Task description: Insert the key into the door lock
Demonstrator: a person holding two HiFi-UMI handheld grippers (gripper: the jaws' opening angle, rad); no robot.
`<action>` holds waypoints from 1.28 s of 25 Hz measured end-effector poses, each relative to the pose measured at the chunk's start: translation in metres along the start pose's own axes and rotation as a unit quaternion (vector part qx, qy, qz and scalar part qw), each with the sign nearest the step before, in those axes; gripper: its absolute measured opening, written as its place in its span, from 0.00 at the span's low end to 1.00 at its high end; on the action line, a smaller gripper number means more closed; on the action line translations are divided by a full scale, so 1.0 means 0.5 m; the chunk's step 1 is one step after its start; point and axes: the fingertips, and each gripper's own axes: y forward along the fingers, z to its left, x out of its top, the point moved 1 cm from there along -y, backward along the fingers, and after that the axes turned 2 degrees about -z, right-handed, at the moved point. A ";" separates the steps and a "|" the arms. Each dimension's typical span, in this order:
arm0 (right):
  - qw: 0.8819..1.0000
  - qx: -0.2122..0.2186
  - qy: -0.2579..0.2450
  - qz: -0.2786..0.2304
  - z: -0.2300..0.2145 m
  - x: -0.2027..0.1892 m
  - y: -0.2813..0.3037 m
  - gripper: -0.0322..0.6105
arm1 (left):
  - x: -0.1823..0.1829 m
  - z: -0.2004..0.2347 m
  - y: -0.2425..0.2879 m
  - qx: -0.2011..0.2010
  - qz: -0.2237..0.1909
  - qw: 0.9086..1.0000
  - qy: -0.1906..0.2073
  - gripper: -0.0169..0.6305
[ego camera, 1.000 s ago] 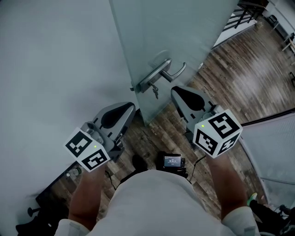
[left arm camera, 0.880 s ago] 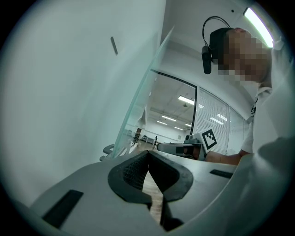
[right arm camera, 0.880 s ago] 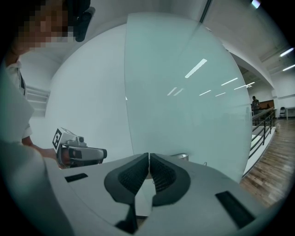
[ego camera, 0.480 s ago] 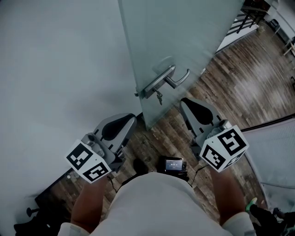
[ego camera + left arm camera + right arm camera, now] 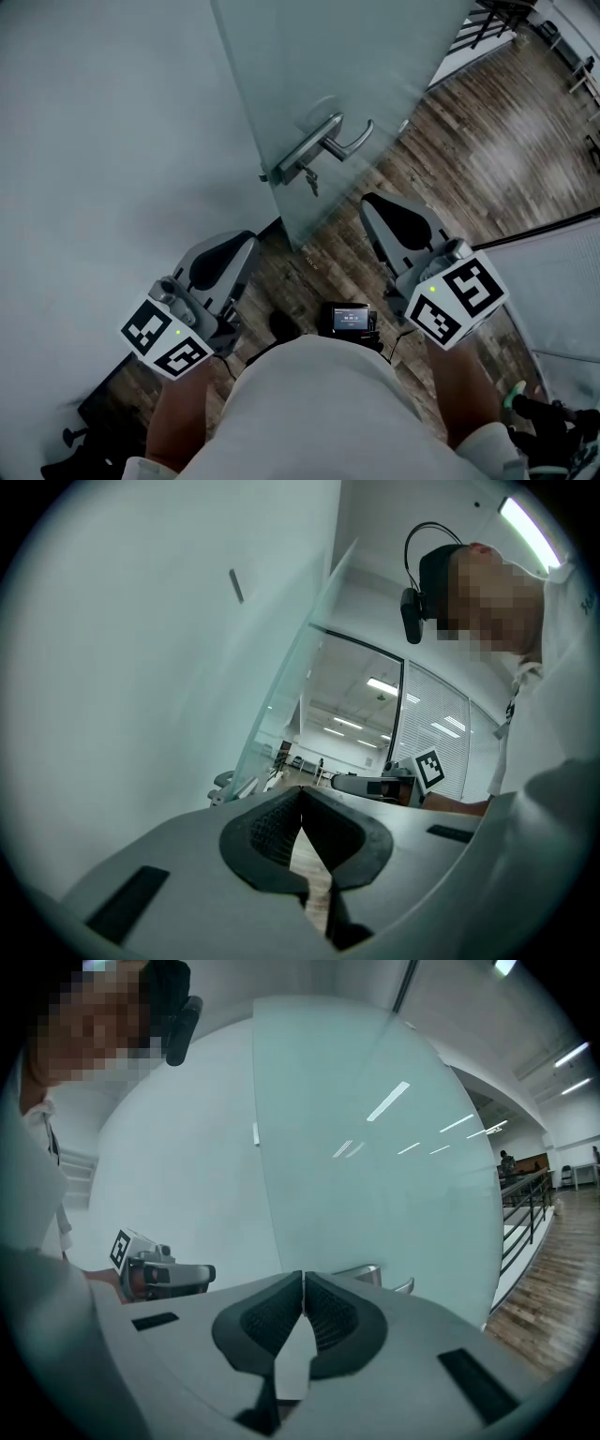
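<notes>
A frosted glass door (image 5: 375, 66) carries a metal lever handle (image 5: 323, 145). A small key (image 5: 311, 181) hangs at the lock just under the handle's plate. My right gripper (image 5: 367, 202) is below and right of the handle, apart from it, jaws shut with nothing between them (image 5: 303, 1274). In the right gripper view the handle (image 5: 370, 1271) shows just past the fingertips. My left gripper (image 5: 251, 240) is lower left of the door edge, near the wall, also shut and empty (image 5: 302, 789). Neither gripper touches the key.
A pale wall (image 5: 103, 141) stands to the left of the door. Wooden floor (image 5: 487, 150) spreads to the right, with a black railing (image 5: 487, 23) at the far top. A small black device (image 5: 352, 319) sits at the person's waist. Dark equipment (image 5: 94, 417) lies at the lower left.
The right gripper has drifted slightly down and away from the handle. The left gripper sits a little lower in the head view. Both stay shut.
</notes>
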 end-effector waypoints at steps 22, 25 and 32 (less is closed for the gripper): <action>0.999 -0.018 -0.007 0.030 0.024 -0.056 -0.062 0.07 | -0.061 -0.031 -0.048 0.013 0.027 0.999 -0.028 0.05; 0.999 -0.017 -0.009 0.032 0.028 -0.062 -0.064 0.07 | -0.067 -0.034 -0.052 0.017 0.030 0.999 -0.030 0.05; 0.999 -0.019 -0.007 0.040 0.035 -0.077 -0.071 0.07 | -0.083 -0.041 -0.062 0.021 0.038 0.998 -0.039 0.05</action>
